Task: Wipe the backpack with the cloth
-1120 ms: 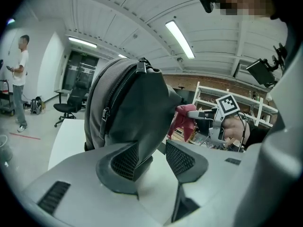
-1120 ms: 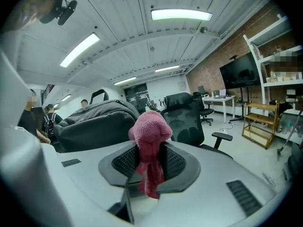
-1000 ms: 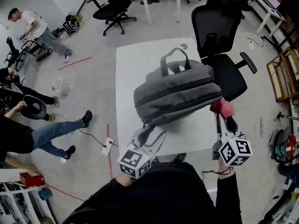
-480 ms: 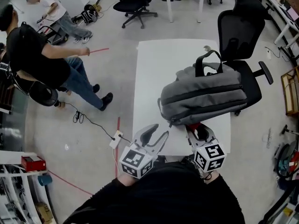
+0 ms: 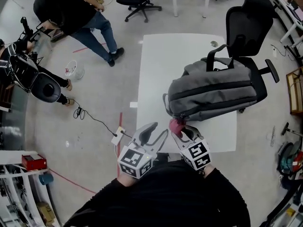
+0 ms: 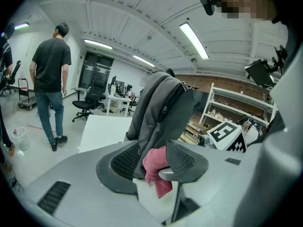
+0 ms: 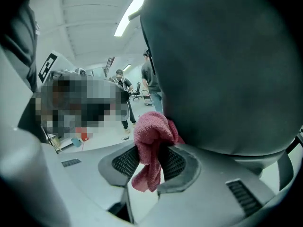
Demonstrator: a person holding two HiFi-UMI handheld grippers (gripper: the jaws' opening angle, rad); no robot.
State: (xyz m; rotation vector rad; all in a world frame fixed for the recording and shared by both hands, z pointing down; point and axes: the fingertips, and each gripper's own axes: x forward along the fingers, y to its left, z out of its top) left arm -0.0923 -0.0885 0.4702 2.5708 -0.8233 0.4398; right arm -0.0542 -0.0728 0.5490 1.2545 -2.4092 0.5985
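A grey backpack point(image 5: 213, 91) lies on its side on the white table point(image 5: 165, 60), handle toward the far end. My right gripper point(image 5: 182, 126) is shut on a pink-red cloth point(image 5: 176, 125), held against the backpack's near left corner. In the right gripper view the cloth point(image 7: 149, 136) bunches between the jaws of the gripper point(image 7: 151, 162), right up against the backpack's dark wall point(image 7: 227, 70). My left gripper point(image 5: 158, 130) stands open just left of it at the table's near edge, holding nothing. The left gripper view shows the backpack point(image 6: 158, 108) and the cloth point(image 6: 154, 162) beyond its jaws.
A black office chair point(image 5: 246, 22) stands behind the backpack at the table's right. People point(image 5: 71, 8) stand and sit on the floor at the left. A cable and power strip point(image 5: 116, 135) lie near the table's near left corner. A small white bucket point(image 5: 73, 70) sits on the floor.
My right gripper carried the cloth from the backpack's right end leftward along its near side to the near left corner. The left gripper stayed open. People on the left have moved.
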